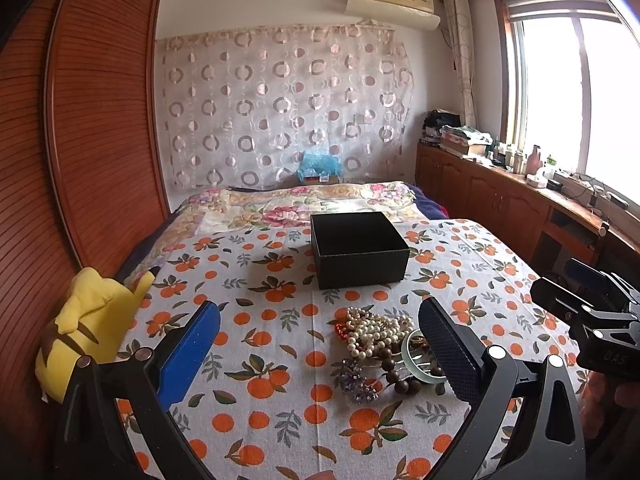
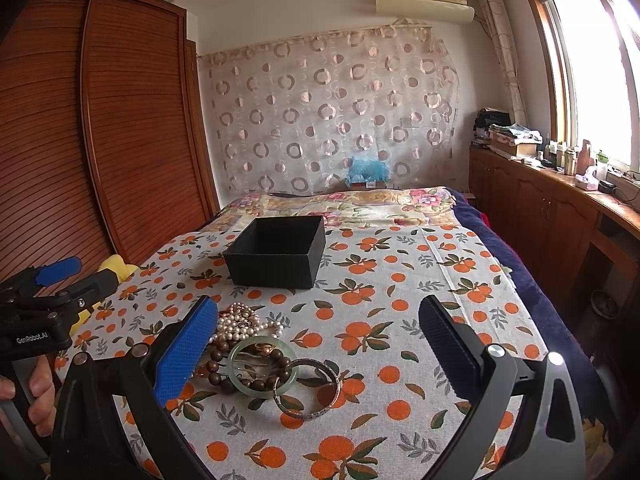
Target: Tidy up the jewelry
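1. Right now both tools hover spread wide, nothing pinched: left gripper [image 1: 320, 344], right gripper [image 2: 316, 344].
2. Landmark is the black box [image 2: 276, 252], lidless, on the orange-print cloth [image 2: 400, 320]; what shows of its inside looks empty, floor not fully visible.
3. Jewelry sits heaped just in front of the box, likely dumped there for sorting: pearl strand [image 1: 370, 334], wooden bead bracelet [image 2: 224, 364], jade bangle [image 2: 262, 364], thin metal bangle [image 2: 306, 390], purple piece [image 1: 356, 384].
4. Right gripper's blue finger sits just beside the heap, probably lining up a first pick.
5. Yellow plush [image 1: 86, 328] lies left of the box, unrelated.
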A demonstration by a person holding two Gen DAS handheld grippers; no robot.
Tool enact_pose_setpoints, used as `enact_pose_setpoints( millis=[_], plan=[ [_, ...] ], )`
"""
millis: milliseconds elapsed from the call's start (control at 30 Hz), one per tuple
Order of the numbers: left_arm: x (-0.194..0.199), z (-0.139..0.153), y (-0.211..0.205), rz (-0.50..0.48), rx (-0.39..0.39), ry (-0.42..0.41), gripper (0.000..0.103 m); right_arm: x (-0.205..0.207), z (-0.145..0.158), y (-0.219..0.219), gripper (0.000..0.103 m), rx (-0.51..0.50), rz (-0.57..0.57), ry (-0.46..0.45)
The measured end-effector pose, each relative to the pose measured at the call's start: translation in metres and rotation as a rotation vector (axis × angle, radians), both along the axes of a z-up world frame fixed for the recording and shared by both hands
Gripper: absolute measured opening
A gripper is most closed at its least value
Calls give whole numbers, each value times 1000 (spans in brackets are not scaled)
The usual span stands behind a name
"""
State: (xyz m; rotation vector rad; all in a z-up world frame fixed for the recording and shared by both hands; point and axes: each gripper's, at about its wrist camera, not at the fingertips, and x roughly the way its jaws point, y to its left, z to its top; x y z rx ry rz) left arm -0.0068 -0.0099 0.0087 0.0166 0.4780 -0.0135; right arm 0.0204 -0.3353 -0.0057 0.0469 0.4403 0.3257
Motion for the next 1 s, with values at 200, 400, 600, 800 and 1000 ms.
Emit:
enact_pose_setpoints(
  millis=[200,400,600,800,1000],
  plan=[
    [-2,4,-5,-1,1,5,96,0,-1,-3,101,0,1,-1],
    [-2,0,-6,2,1,4,96,-1,2,0,101,1,-1,2],
    [0,-1,-2,1,1,3,96,-2,-1,-6,101,0,3,4],
    [0,0,-4,0,0,3,96,2,-5,1,101,0,0,3],
    [0,0,-3,1,1,5,96,2,-3,0,101,1,0,4]
  ],
)
